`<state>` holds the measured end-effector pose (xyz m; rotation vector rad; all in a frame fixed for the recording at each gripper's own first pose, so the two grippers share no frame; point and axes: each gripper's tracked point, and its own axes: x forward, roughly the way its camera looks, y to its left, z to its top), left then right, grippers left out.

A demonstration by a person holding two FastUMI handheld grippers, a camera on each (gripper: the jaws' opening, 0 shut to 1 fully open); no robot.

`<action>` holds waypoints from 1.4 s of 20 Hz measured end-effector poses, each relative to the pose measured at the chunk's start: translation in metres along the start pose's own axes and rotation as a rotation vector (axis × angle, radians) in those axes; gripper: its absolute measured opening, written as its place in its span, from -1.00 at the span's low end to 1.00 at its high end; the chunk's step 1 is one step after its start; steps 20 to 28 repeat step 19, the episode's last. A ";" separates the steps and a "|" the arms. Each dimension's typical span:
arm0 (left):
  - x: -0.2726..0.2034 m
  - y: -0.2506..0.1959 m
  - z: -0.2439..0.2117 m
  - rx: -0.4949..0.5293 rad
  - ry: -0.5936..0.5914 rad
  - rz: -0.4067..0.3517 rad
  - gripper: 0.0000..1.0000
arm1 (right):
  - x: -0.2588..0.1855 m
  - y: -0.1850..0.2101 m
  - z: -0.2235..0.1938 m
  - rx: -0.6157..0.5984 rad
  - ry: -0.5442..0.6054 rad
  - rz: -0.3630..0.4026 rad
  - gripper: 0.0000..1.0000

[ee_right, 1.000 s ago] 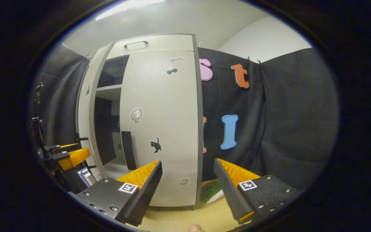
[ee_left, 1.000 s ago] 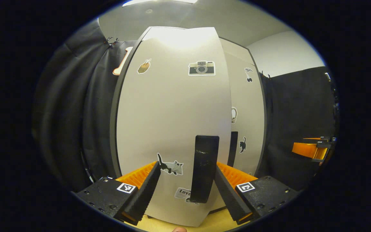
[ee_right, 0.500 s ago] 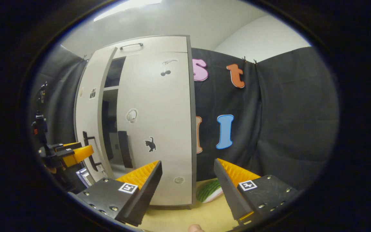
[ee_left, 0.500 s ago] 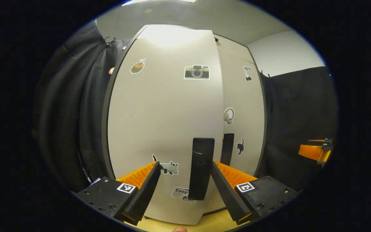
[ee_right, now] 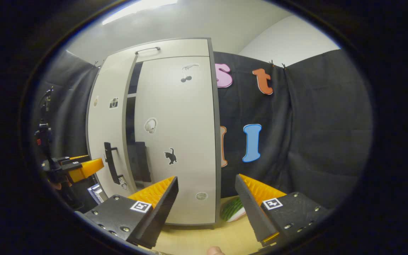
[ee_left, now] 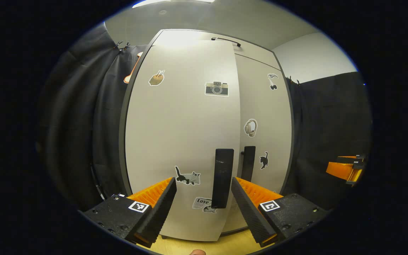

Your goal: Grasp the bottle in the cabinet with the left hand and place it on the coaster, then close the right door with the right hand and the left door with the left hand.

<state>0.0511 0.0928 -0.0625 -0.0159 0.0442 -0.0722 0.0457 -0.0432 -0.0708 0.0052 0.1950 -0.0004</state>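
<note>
- Left gripper view: your left claw [ee_left: 203,205] stands with its fingers apart, holding nothing, right in front of the left door [ee_left: 179,138]; that door's black handle [ee_left: 222,178] sits between the fingers, and I cannot tell whether they touch it.
- The left door is almost shut, a narrow dark gap separating it from the right door [ee_right: 177,138] in the right gripper view.
- The right door lies flat against the cabinet [ee_right: 175,47].
- Your right claw [ee_right: 207,209] is spread wide and empty, over the wooden table [ee_right: 204,241], pointing at the cabinet's right edge.
- I cannot make out the bottle or the coaster.
</note>
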 end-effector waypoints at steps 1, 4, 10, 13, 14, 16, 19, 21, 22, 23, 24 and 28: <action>-0.001 0.000 0.000 0.000 0.001 0.001 0.95 | -0.001 0.000 -0.001 0.002 0.002 0.001 0.97; -0.004 0.001 -0.001 0.002 0.007 0.009 0.95 | -0.001 -0.001 -0.004 0.007 0.009 0.004 0.97; -0.006 0.003 -0.003 0.001 0.022 0.024 0.95 | 0.000 -0.001 -0.008 0.012 0.022 0.009 0.97; -0.008 0.001 0.002 0.005 0.023 0.030 0.95 | 0.002 0.000 -0.007 0.008 0.021 0.018 0.97; -0.010 -0.001 0.004 0.006 0.022 0.032 0.95 | 0.002 0.001 -0.006 0.008 0.020 0.027 0.97; -0.015 -0.004 0.009 0.004 0.025 0.044 0.95 | 0.003 0.005 -0.004 0.003 0.017 0.048 0.97; -0.026 -0.013 0.026 0.015 0.023 0.075 0.95 | 0.002 0.004 0.010 -0.001 -0.010 0.066 0.97; -0.026 -0.013 0.026 0.015 0.023 0.075 0.95 | 0.002 0.004 0.010 -0.001 -0.010 0.066 0.97; -0.026 -0.013 0.026 0.015 0.023 0.075 0.95 | 0.002 0.004 0.010 -0.001 -0.010 0.066 0.97; -0.026 -0.013 0.026 0.015 0.023 0.075 0.95 | 0.002 0.004 0.010 -0.001 -0.010 0.066 0.97; -0.026 -0.013 0.026 0.015 0.023 0.075 0.95 | 0.002 0.004 0.010 -0.001 -0.010 0.066 0.97; -0.026 -0.013 0.026 0.015 0.023 0.075 0.95 | 0.002 0.004 0.010 -0.001 -0.010 0.066 0.97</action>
